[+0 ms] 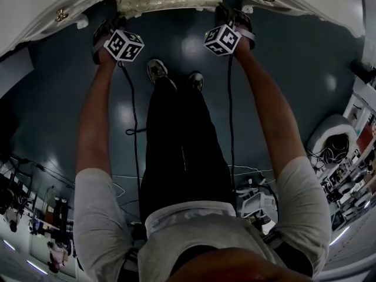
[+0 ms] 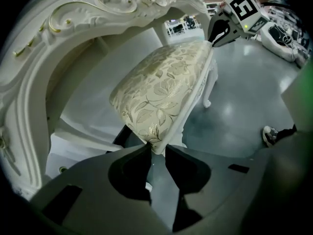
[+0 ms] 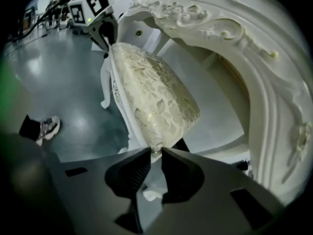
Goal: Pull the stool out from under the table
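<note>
Left tongs (image 2: 157, 147) clamp one front corner of the stool (image 2: 161, 89); right tongs (image 3: 156, 151) clamp the other; seat sits partly under the table (image 2: 49, 43).

The floor (image 1: 53, 98) under me is a dark blue-grey and glossy, with soft round patches of light (image 1: 192, 44) mirrored in it. Ahead of me stands the white carved table (image 1: 329, 2) with gilt scrollwork. To my right, thin cables (image 1: 252, 169) trail past a white box (image 1: 258, 207) and a rounded white case (image 1: 335, 137) full of wires. Dark stands (image 1: 35, 213) crowd the left.
</note>
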Motion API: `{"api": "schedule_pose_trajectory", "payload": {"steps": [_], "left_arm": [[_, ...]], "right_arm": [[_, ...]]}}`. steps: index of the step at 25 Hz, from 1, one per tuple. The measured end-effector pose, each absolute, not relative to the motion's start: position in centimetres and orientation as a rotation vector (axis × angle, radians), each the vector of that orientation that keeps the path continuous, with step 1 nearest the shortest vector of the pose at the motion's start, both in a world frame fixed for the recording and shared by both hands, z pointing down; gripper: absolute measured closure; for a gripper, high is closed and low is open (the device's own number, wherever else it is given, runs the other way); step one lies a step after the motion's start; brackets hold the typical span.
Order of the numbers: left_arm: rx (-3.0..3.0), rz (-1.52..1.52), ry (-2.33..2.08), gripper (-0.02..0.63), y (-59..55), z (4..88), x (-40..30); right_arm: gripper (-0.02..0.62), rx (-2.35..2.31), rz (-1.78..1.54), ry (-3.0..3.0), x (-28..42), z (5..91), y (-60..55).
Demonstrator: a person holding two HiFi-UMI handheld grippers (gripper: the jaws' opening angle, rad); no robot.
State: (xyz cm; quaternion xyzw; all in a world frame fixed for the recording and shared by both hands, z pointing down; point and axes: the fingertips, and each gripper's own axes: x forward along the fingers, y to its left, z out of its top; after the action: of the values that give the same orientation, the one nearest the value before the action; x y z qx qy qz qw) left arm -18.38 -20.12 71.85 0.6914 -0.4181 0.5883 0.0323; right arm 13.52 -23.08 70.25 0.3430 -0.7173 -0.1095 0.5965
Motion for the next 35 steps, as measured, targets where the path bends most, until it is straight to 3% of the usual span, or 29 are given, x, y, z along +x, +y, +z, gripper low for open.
{"api": "schedule_pose_trajectory", "payload": {"steps": [2, 5, 12, 19, 24, 29, 35], "left_arm": [[2.118, 1.789, -1.294, 0.512, -19.8, 71.9, -18.7], [2.121, 1.753, -1.269, 0.52, -19.8, 71.8, -18.5], [2.142, 1.698, -1.242, 0.522, -19.8, 71.7, -18.4], [2.105, 1.594, -1.269, 0.522, -19.6, 71.3, -18.3], [1.996, 1.507, -1.267, 0.499, -20.0, 72.1, -18.7], [1.957, 1.52, -1.29, 0.502, -19.9, 71.3, -20.0], [1.942, 1.598, -1.267, 0.511, -19.5, 71.9, -22.1]], "right_arm": [[0.504, 0.879, -0.104, -1.769, 13.2, 69.9, -23.3], [0.325, 1.027, 0.328, -1.951, 12.5, 69.6, -23.5], [0.249, 1.028, 0.763, -1.998, 11.7, 71.1, -24.7], [0.245, 1.015, 0.971, -2.015, 11.9, 71.6, -24.4], [0.247, 1.021, 0.925, -2.001, 11.7, 71.9, -24.1], [0.312, 0.943, 0.878, -1.93, 11.3, 71.5, -21.6], [0.321, 1.023, 0.908, -1.893, 9.4, 72.1, -18.6]]}}
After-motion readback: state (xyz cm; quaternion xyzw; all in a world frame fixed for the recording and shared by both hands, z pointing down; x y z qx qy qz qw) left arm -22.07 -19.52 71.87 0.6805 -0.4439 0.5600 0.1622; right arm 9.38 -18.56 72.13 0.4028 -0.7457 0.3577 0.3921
